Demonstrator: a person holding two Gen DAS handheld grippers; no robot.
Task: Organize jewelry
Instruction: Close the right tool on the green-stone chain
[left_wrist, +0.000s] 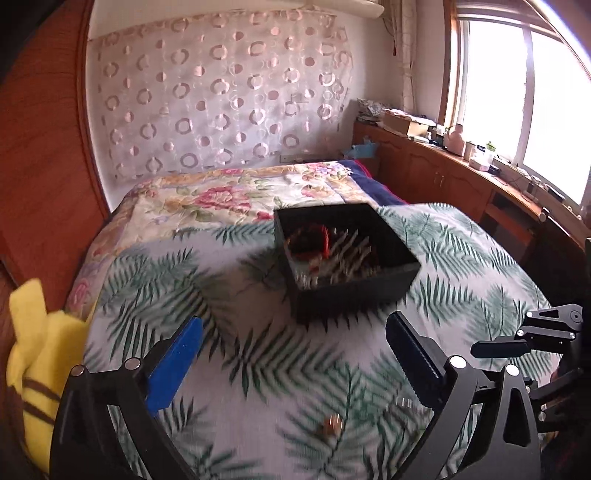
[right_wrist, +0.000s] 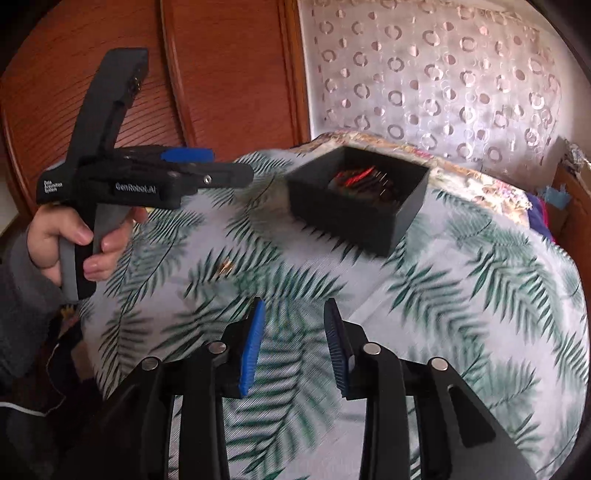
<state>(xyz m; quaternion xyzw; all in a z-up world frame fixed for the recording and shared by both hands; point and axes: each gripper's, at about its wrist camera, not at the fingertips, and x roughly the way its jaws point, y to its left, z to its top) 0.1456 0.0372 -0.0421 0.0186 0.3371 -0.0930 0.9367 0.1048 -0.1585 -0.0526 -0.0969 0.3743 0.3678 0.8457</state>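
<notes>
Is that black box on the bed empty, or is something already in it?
Not empty. The open-topped black box holds a red coiled piece and pale, blurred items; exactly what they are cannot be told.

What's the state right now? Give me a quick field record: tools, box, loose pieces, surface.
left tool: open, empty, above the bedspread
right tool: open, empty
black box: on the leaf-print bedspread, ahead of both tools, holding red and silvery jewelry
loose piece: small, blurred, on the bedspread near the left tool, outside the box
image quality: motion blur, jewelry types unclear
</notes>
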